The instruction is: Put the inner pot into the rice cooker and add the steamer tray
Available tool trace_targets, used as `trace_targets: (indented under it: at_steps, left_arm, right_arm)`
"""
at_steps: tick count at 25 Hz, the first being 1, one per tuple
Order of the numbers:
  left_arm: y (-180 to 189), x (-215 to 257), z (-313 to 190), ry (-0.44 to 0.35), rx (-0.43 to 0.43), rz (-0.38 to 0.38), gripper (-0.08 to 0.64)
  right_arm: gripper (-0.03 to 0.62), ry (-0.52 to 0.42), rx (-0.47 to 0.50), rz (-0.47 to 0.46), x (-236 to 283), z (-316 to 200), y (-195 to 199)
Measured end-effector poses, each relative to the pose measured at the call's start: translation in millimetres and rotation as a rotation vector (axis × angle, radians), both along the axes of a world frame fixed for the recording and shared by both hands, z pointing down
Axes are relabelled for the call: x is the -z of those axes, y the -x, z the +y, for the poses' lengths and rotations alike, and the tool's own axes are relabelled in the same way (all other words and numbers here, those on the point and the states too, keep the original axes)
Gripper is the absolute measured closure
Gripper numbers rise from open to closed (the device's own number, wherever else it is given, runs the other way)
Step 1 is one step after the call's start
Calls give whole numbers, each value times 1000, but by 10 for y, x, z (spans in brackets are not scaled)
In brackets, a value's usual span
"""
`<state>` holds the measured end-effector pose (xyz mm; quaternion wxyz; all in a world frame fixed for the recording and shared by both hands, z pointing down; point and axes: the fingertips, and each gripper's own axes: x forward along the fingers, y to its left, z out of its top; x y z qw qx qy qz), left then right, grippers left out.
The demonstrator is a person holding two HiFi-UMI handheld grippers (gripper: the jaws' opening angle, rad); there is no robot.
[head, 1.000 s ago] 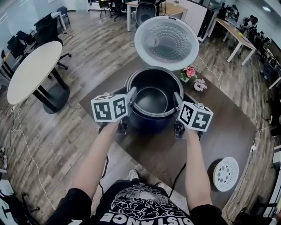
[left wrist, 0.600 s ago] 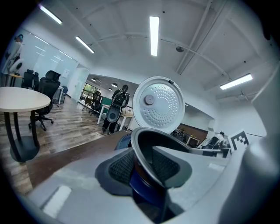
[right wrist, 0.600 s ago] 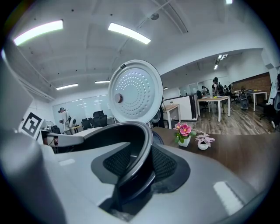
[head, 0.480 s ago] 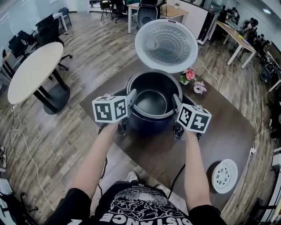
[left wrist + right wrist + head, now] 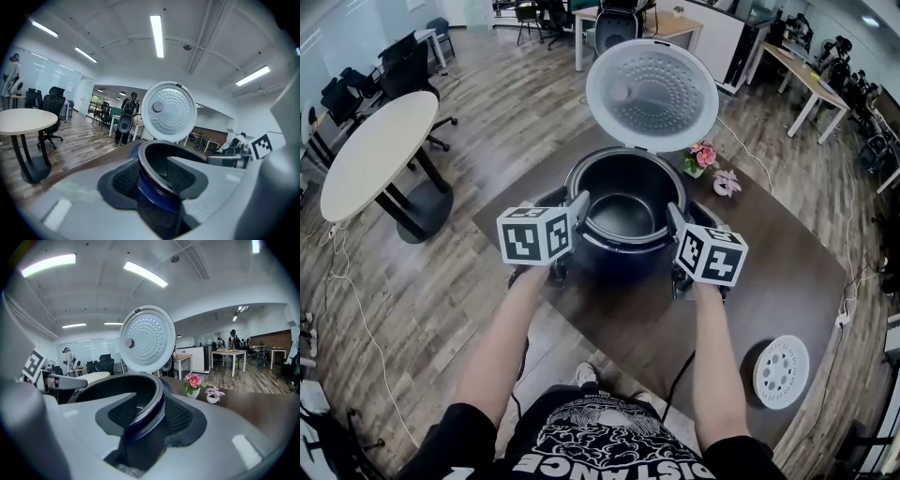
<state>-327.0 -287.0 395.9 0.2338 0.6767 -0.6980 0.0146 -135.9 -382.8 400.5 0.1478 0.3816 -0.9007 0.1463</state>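
The dark inner pot (image 5: 623, 217) sits inside the dark blue rice cooker (image 5: 619, 264), whose white lid (image 5: 653, 94) stands open behind it. My left gripper (image 5: 578, 208) straddles the pot's rim (image 5: 151, 154) on the left and my right gripper (image 5: 675, 217) straddles the rim (image 5: 149, 399) on the right. Both sets of jaws have just been opening. The rim runs between the pads of each, with a gap showing on its inner side. The white steamer tray (image 5: 782, 371) lies flat near the table's front right corner.
The cooker stands on a brown table (image 5: 787, 281). Pink flowers (image 5: 703, 155) and a small white flower pot (image 5: 727, 180) stand to the right of it. A round white table (image 5: 370, 155) and office chairs stand on the floor at left. A cable (image 5: 675, 375) hangs off the front edge.
Both grippers stay at the pot's rim with their fingers slightly wider apart. The pot and the cooker have not moved.
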Motion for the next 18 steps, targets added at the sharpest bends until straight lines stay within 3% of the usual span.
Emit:
trace_targets:
  at_steps: [8, 18]
  left_arm:
    - [-214, 391, -10, -61, -24, -104, 382]
    - [-1226, 451, -166, -84, -171, -180, 382]
  right_arm:
    - [402, -14, -46, -43, 113, 109, -321]
    - [399, -21, -168, -39, 135, 254, -1339]
